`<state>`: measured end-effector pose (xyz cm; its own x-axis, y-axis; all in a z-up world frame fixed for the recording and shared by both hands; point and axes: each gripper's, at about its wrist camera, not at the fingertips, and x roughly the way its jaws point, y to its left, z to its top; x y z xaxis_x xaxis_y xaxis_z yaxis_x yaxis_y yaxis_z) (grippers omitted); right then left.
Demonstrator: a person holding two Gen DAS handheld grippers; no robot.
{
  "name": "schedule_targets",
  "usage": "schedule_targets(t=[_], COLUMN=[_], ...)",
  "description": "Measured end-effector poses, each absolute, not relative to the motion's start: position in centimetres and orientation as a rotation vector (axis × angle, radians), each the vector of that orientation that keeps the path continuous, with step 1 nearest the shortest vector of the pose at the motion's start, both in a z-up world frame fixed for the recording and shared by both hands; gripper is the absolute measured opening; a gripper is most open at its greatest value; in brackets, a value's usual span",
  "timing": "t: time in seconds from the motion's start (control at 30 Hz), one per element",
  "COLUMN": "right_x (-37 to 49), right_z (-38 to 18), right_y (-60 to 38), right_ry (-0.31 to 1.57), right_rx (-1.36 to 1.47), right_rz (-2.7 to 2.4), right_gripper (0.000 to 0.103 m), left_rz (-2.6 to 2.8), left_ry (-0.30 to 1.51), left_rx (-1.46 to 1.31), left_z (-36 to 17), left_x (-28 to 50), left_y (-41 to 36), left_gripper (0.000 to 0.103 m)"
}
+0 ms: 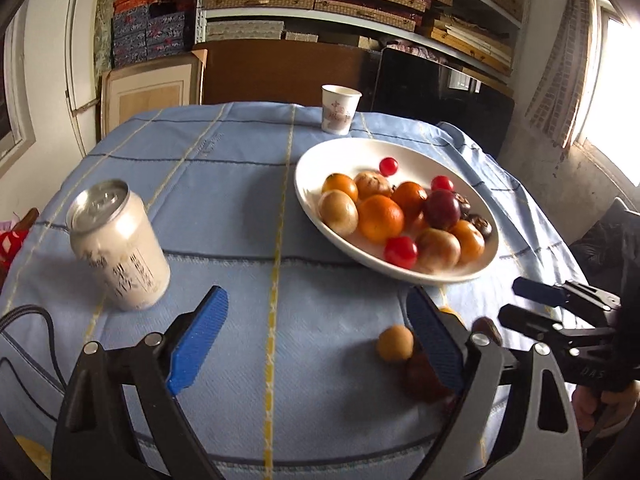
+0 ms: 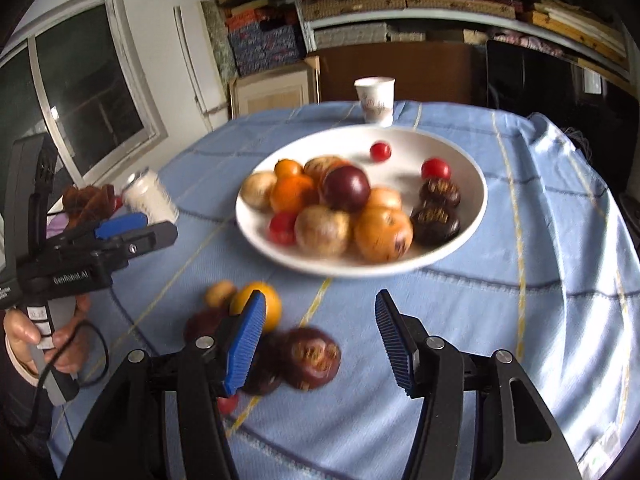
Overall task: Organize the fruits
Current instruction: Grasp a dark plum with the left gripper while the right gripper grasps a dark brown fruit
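Note:
A white plate (image 1: 316, 200) on the blue tablecloth holds several fruits: oranges, tan round fruits, a purple plum, dark chestnut-like fruits and cherry tomatoes. It also shows in the right wrist view (image 2: 472, 184). Loose fruit lies in front of it: a small tan fruit (image 1: 395, 343), a dark red fruit (image 1: 420, 376), a yellow-orange fruit (image 2: 268, 300) and a dark chestnut-like fruit (image 2: 312, 356). My left gripper (image 1: 316, 336) is open and empty, left of the loose fruit. My right gripper (image 2: 320, 340) is open and empty just above the dark fruit.
A white drink can (image 1: 120, 244) stands at the left of the table. A paper cup (image 1: 339, 109) stands at the far edge behind the plate. Shelves of boxes fill the back wall. The table edge drops off at the right.

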<state>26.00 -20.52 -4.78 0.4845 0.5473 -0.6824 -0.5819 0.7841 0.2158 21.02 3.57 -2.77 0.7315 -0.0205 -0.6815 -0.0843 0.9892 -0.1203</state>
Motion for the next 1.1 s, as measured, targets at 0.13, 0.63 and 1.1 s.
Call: schedule_targets(t=[0.13,0.63,1.1], right_x=[25.9,27.0,26.9], right_z=[-5.4,-8.2,-6.4], right_y=[-21.0,-21.0,-22.6], right_ry=[0.851,0.989,0.924], right_rx=[-0.010,0.084,0.138], right_rz=[0.687,0.733,0.690], right_gripper=[0.057,0.050,0.043], left_rz=[0.026,0.019,-0.180], left_ry=[0.741,0.757,0.805], left_rx=[-0.124,-0.103,-0.042], left_z=[-2.9,-3.3,-4.2], left_x=[20.2,19.8,19.4], left_y=[2.9,2.4,-0.7], left_gripper=[0.089,0.089,0.072])
